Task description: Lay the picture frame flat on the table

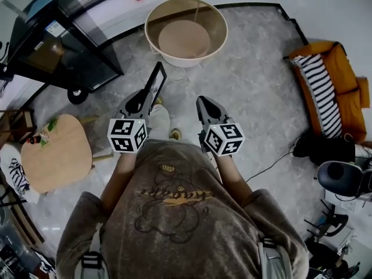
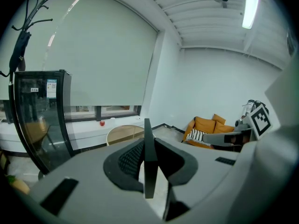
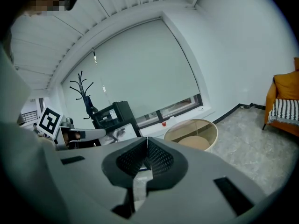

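Note:
A black picture frame (image 1: 154, 81) stands upright and edge-on in my left gripper (image 1: 150, 97), whose jaws are shut on its lower edge. In the left gripper view the frame's edge (image 2: 148, 158) rises between the two pads as a thin dark strip. From the right gripper view the frame's picture face (image 3: 117, 134) shows at the left, held by the other gripper. My right gripper (image 1: 203, 102) is beside it at waist height, shut with nothing between its pads (image 3: 146, 143). The round cream-rimmed table (image 1: 152, 39) stands ahead on the floor, apart from both grippers.
A black glass cabinet (image 1: 52, 42) on wheels stands at the left. An orange sofa with a striped cushion (image 1: 325, 86) is at the right. A small wooden side table (image 1: 55, 153) sits close on my left. A cable lies on the floor at the right.

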